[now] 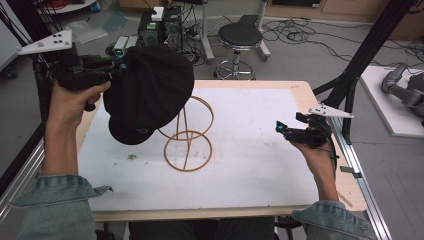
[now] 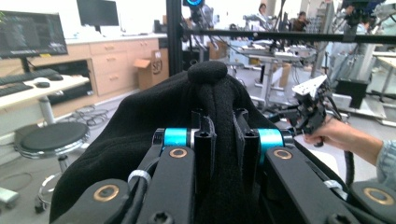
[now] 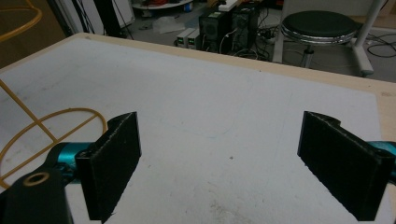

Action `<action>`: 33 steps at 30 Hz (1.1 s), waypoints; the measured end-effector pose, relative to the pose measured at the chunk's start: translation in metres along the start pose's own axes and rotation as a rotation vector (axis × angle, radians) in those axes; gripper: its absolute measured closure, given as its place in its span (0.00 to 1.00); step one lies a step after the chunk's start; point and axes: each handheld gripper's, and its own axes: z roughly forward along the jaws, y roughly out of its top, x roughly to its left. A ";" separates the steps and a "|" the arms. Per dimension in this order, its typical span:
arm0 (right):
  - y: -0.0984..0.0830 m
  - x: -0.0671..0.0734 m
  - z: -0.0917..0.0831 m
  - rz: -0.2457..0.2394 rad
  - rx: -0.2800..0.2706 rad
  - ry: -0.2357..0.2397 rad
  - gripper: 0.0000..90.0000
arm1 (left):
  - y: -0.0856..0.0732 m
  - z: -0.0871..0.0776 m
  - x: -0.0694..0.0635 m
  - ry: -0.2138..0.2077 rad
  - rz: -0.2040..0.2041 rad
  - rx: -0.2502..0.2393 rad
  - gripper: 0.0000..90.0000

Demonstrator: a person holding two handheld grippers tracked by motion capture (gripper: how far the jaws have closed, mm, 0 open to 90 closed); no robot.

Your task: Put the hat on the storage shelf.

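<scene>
Two grippers point(image 1: 122, 65) point(image 1: 280, 127), one black cap point(image 1: 150, 90)

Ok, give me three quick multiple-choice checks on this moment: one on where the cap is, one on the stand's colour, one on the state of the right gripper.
1. Where is the black cap?
A. Flat on the table
B. Held up by the left gripper, above and to the left of the wire stand
C. On the stool

2. What colour is the wire stand?
A. Yellow-tan
B. Blue
C. Red

3. How does the right gripper stand?
A. Shut on the cap
B. Shut on the stand
C. Open, with nothing between its jaws

Answers:
1 B: in the high view the cap hangs off the table, and in the left gripper view black fabric is pinched between the jaws.
2 A: its rings and rods are yellow-tan in the high view.
3 C: in the right gripper view the pads stand far apart over bare table.
</scene>
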 end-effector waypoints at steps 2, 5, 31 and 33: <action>0.000 0.000 0.000 -0.003 0.002 -0.002 0.15 | -0.002 0.005 0.000 -0.014 -0.007 0.011 0.91; 0.000 0.000 0.000 0.000 0.002 -0.001 0.15 | -0.004 0.013 0.000 -0.037 -0.012 0.024 0.90; 0.000 0.002 0.000 -0.004 0.004 0.002 0.15 | -0.034 0.060 -0.003 -0.124 -0.026 0.147 0.89; 0.000 0.002 0.000 -0.002 0.006 0.002 0.15 | -0.035 0.061 -0.004 -0.126 -0.023 0.155 0.89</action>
